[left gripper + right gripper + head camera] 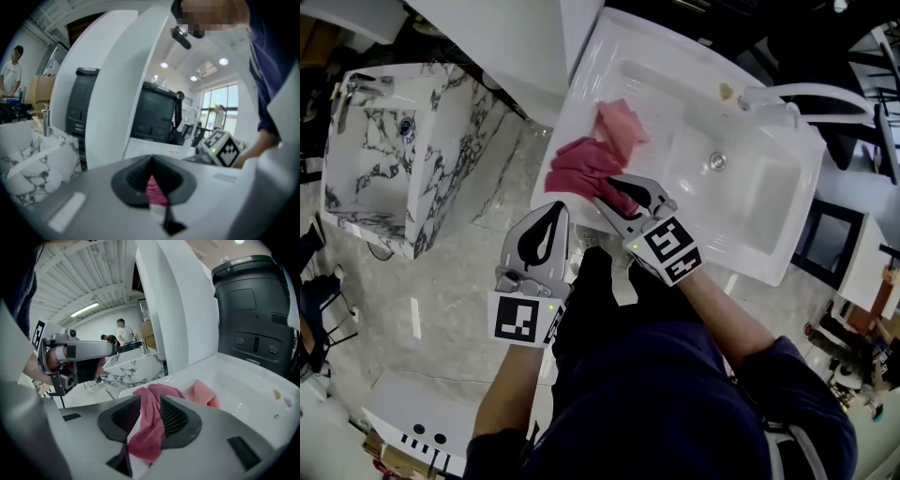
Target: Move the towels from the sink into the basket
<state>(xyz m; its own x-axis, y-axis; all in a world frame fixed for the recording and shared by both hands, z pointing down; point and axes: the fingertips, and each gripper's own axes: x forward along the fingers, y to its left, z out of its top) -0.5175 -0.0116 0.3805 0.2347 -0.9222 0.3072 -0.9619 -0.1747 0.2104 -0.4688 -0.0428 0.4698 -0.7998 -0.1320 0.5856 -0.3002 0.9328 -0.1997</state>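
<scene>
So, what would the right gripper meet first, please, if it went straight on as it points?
Most likely the dark pink towel: it already lies between the right gripper's open jaws, on the sink's edge, ahead of the lighter pink towel.

I find no words, numbers or brand names legible in any of my views. The closest thing to a sign is the black-and-white square marker on each gripper's cube. In the head view the left gripper carries one toward seven o'clock, and the right gripper carries one at about three o'clock. These are block patterns, not letters.
</scene>
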